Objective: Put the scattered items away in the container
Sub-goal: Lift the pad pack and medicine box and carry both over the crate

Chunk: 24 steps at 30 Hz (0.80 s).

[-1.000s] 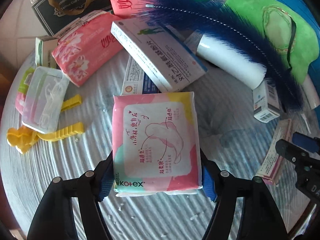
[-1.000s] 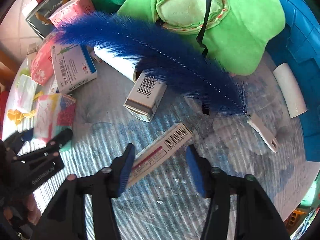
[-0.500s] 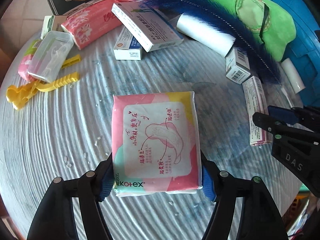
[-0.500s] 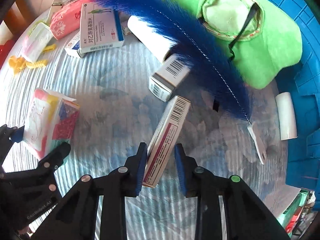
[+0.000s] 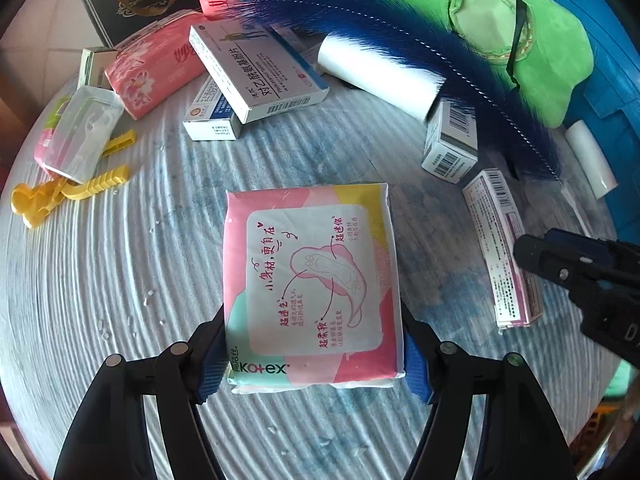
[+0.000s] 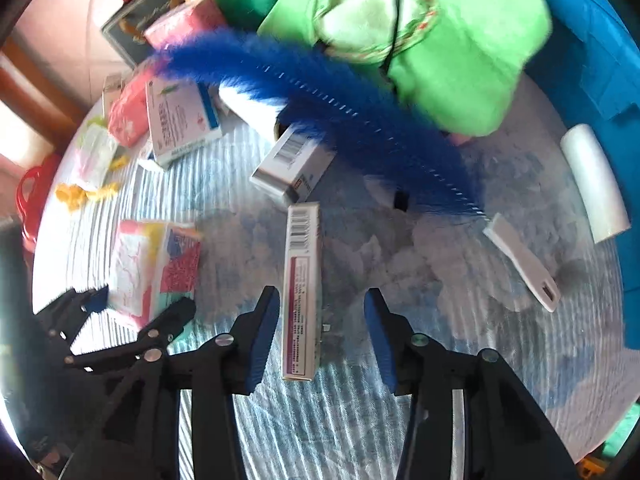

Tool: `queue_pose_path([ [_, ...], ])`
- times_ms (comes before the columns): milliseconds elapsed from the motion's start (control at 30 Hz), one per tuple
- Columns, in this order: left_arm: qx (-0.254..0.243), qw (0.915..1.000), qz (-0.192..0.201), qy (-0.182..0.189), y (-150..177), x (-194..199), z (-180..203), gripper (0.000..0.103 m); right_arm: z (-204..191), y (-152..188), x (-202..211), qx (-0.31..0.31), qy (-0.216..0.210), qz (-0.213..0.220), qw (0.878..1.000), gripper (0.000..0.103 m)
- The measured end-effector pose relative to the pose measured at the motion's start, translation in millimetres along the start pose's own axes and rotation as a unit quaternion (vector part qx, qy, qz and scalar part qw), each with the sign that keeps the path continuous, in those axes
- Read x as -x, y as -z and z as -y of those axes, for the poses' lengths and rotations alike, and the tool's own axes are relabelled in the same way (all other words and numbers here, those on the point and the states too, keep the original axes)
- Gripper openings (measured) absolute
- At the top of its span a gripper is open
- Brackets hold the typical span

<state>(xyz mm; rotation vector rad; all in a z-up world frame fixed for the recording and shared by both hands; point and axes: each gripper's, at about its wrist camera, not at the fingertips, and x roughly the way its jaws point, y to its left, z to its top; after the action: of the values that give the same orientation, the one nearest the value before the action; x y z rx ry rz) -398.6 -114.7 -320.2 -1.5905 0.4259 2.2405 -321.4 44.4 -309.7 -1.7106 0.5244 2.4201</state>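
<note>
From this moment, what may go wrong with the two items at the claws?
1. The right claw is opening around the narrow box; only one pad is near it, so the box may drop or tip.
2. The left claw grips the Kotex pack only at its near end; the soft pack may sag or slip.

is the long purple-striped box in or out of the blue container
Out. The purple-striped box lies on the table between the right gripper's opening jaws; the blue container sits apart.

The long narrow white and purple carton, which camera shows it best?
The right wrist view: the long narrow white and purple carton lies centred between the opening right claw, barcode end visible. The left wrist view shows it off at the right edge, partly hidden by that claw.
</note>
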Motion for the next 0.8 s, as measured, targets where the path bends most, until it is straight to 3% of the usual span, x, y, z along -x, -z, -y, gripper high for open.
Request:
queue_pose_path([
  [100, -0.003, 1.0, 0.004, -0.007, 3, 2, 1, 0.07, -2, -2, -11, 0.012, -0.001, -0.013, 1.0, 0.038],
  [167, -0.005, 0.9999, 0.006, -0.014, 6, 4, 1, 0.07, -5, -3, -20, 0.023, 0.021, -0.004, 1.0, 0.019],
  [533, 0.008, 0.9991, 0.04, -0.014, 11, 42, -11, 0.068, -6, 4, 3, 0.042, 0.014, 0.014, 0.999, 0.019],
  [633, 0.016, 0.998, 0.059, -0.016, 26, 52, 23, 0.068, -9, 1, 23, 0.047, 0.003, 0.035, 0.998, 0.019],
  [800, 0.036, 0.9932, 0.109, -0.023, -4, 74, 6, 0.068, -28, -12, 51, 0.074, -0.015, 0.074, 0.994, 0.019],
])
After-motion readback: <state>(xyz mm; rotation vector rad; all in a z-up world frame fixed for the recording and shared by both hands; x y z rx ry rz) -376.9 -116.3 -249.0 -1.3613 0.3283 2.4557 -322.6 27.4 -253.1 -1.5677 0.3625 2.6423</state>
